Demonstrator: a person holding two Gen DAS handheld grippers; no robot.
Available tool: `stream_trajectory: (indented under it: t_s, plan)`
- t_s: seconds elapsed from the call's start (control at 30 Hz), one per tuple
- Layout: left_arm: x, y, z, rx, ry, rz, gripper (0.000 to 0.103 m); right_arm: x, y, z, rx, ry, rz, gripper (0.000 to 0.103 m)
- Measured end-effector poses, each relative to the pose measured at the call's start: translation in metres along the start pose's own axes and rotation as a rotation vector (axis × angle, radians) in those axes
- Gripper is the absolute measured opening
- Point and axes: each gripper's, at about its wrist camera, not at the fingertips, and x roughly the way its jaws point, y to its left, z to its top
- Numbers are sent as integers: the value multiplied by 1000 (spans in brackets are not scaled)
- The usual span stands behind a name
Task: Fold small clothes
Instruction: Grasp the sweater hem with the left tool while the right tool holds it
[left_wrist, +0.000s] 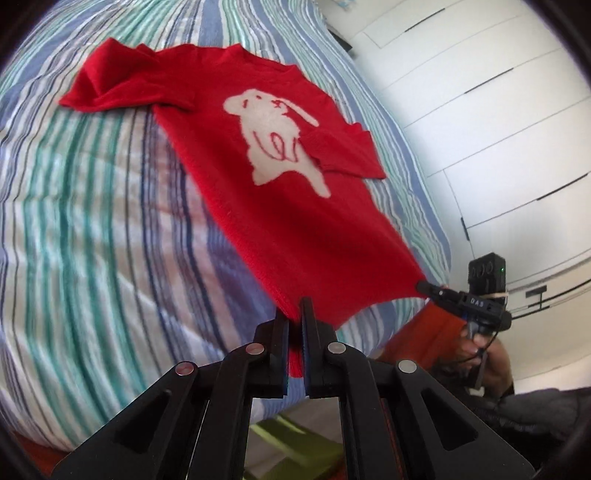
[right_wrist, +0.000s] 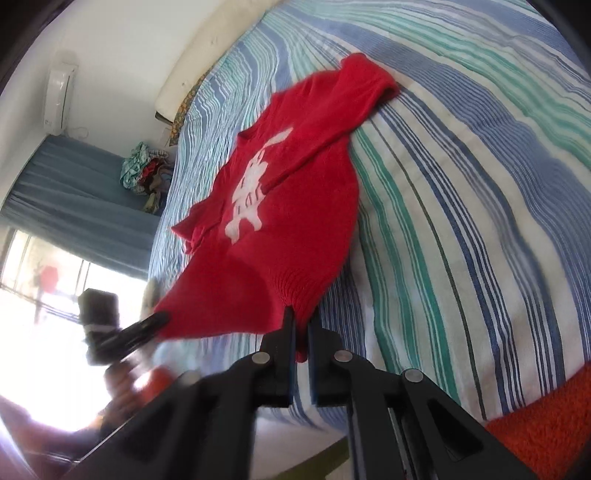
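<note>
On striped bed (left_wrist: 92, 221), red sweater (left_wrist: 280, 206) w/ white animal; my left tongs (left_wrist: 295, 317) & right tongs (right_wrist: 302, 325) each clamp its hem. White cupboards (left_wrist: 480, 110) behind.

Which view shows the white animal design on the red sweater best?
The left wrist view: the animal design on the red sweater is large and sharp. The right wrist view shows it smaller, blurred, partly under a sleeve.

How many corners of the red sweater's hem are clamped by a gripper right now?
2. The left gripper is shut on one bottom corner of the red sweater; the right gripper is shut on the other corner. Both sleeves lie loose on the striped bedspread.
</note>
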Motion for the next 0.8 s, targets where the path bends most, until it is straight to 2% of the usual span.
stream_trajectory:
  t_s: [0.1, 0.2, 0.27, 0.3, 0.33, 0.37, 0.4, 0.43, 0.5, 0.53, 0.57, 0.6, 0.63, 0.7, 0.8]
  plan:
    - [16, 30, -12, -33, 50, 78, 4, 10, -1, -9, 6, 80, -37, 6]
    - [42, 52, -20, -87, 90, 103, 4, 34, -10, -10, 15, 122, -87, 7]
    - [46, 53, -24, -110, 81, 96, 7, 44, -16, -8, 36, 135, -96, 10]
    - [44, 54, -26, -122, 69, 83, 11, 44, -18, -6, 44, 128, -105, 12]
    - [42, 54, -28, -131, 59, 61, 23, 43, -20, -5, 48, 121, -101, 24]
    - [40, 55, -32, -141, 48, 41, 33, 41, -20, -3, 51, 113, -90, 32]
    - [38, 56, -34, -150, 40, 29, 35, 39, -21, -2, 53, 108, -81, 44]
    - [40, 56, -34, -155, 42, 32, 35, 40, -22, 0, 52, 112, -70, 49]
    - [47, 53, -34, -147, 58, 44, 27, 52, -23, 1, 50, 164, -52, 49]
    - [50, 49, -34, -130, 75, 63, 2, 61, -22, 0, 43, 194, -54, 49]
    - [51, 45, -34, -111, 91, 102, 3, 69, -17, 0, 13, 225, -56, 44]
    - [49, 40, -35, -89, 90, 152, 2, 77, -8, -1, -36, 248, -73, 9]
    - [42, 34, -37, -67, 90, 196, 2, 81, 1, -3, -86, 262, -131, 4]
    - [23, 30, -41, -50, 66, 263, 2, 75, 16, -5, -195, 293, -268, 4]
    - [10, 35, -51, -105, 70, 263, 2, 48, 22, -1, -292, 284, -421, 3]
